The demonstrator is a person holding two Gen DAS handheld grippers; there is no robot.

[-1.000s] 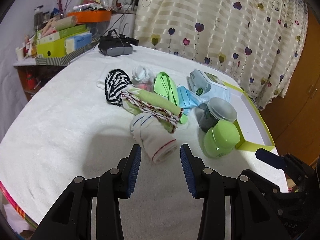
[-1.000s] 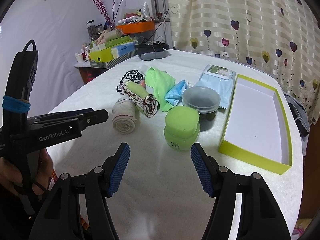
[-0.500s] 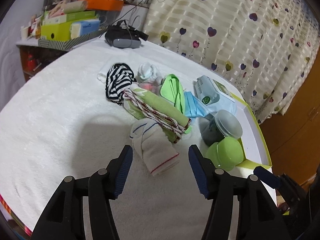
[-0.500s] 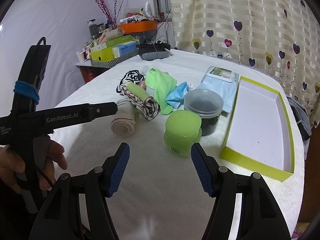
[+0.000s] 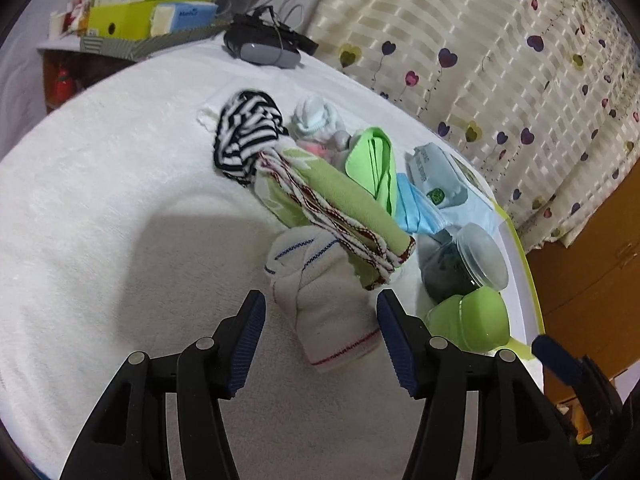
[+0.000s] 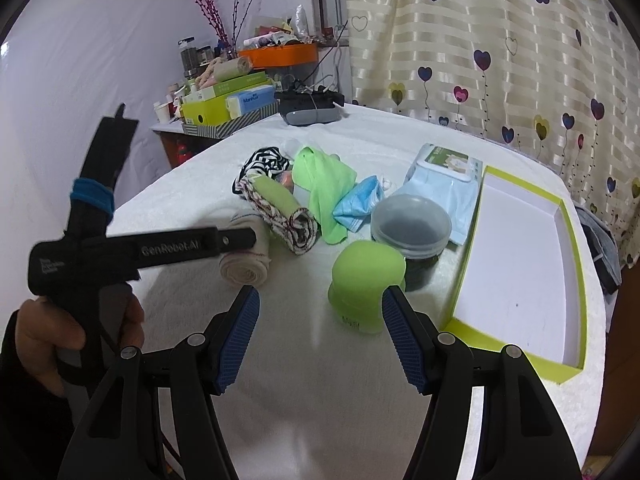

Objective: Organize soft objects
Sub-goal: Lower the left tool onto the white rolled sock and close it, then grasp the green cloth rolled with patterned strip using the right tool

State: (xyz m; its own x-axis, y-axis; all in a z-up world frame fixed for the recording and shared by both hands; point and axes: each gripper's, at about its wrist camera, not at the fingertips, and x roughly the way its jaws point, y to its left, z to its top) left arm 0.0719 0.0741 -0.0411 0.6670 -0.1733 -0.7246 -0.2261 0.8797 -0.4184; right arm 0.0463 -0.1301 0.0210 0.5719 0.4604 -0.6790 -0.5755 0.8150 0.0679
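A rolled white sock (image 5: pixel 326 296) with blue and red stitching lies on the white table cover, between my open left gripper's (image 5: pixel 320 316) fingers; it also shows in the right wrist view (image 6: pixel 246 266). Behind it lie a rolled green towel with red-white trim (image 5: pixel 340 208), a striped black-white cloth (image 5: pixel 246 136), a bright green cloth (image 5: pixel 374 164), pale socks (image 5: pixel 316 118) and a blue face mask (image 5: pixel 416 210). My right gripper (image 6: pixel 320 328) is open and empty, just before a green jar (image 6: pixel 366 280). A yellow-green tray (image 6: pixel 520 256) lies at the right.
A dark jar with a clear lid (image 6: pixel 410 226) and a wipes pack (image 6: pixel 444 176) sit by the tray. A VR headset (image 6: pixel 310 110) and boxes (image 6: pixel 224 100) stand at the table's far side. A heart-print curtain hangs behind.
My left gripper has opened wider and moved forward and down, so its fingers now flank the white sock. The right gripper has edged closer to the green jar.
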